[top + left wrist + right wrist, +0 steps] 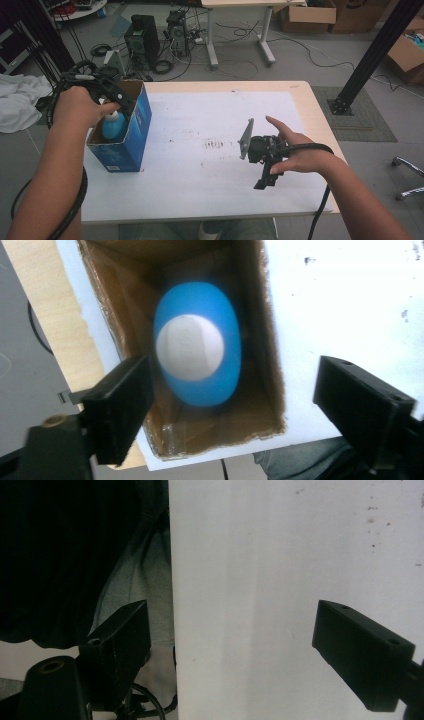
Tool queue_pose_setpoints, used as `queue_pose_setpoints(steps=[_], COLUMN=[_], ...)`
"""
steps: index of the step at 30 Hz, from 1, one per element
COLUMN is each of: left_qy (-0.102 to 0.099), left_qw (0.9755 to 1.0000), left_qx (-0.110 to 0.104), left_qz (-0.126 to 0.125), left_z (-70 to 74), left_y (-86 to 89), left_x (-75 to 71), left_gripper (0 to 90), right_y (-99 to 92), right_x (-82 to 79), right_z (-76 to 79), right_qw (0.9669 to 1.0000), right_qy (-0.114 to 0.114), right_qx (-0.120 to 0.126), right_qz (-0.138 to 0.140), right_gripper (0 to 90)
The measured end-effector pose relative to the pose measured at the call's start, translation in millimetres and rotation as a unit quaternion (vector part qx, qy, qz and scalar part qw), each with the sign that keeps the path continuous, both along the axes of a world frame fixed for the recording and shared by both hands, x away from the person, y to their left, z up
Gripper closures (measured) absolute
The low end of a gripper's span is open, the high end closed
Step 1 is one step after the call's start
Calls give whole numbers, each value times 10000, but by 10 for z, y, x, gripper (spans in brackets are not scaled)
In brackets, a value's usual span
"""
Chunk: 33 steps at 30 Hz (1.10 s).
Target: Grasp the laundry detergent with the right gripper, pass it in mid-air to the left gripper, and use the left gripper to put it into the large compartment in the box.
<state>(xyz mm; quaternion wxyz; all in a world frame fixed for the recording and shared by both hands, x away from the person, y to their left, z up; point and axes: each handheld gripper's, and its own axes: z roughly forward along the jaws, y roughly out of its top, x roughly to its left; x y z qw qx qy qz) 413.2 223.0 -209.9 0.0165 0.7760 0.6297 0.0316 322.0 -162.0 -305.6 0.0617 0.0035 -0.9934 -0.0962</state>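
A blue bottle (112, 125) with a white cap stands upright inside an open blue carton (131, 136) at the table's left edge. Seen from straight above, the bottle (197, 345) sits in the brown inside of the carton (125, 305). My left gripper (232, 402) hangs over the carton mouth, jaws wide apart, touching nothing. In the high view the left gripper (111, 98) is held above the carton. My right gripper (264, 180) rests over the white sheet at the right, pointing toward the near edge. The right gripper (230, 640) stands open with nothing between its jaws.
A white sheet (215, 150) covers most of the wooden table (305, 100). Dark specks (215, 145) mark its middle. On the floor beyond are computer towers (142, 37), cables, cardboard boxes (307, 15) and a black post (370, 55) at right.
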Motion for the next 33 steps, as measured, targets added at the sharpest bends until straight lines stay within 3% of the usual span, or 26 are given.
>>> queue_pose_setpoints(steps=[7,17,25,29,33], left_qy=[-35,-118,-145,-215,-160], left_qw=[9999,9997,9983,9966,9944], left_qx=[-62,90,140,138,141], left_qz=[-78,-215,-547,-786,-1031], left_z=[84,296,487,571,612], left_y=[-44,-153,-334,-456,-578], left_x=[-29,-61,-58,-52,-43], left_gripper=[88,70,49,34,21], right_y=[-14,-39,-62,-87,-109], right_x=[-12,-28,-33,-32,-38], right_z=[15,32,41,55,64], right_qw=[10000,10000,10000,10000,9999], right_qy=[10,2,2,-20,-15], right_qx=[-6,-1,-9,0,-18], right_qz=[-7,-20,-57,-94,-125], right_gripper=[158,158,158,158,157])
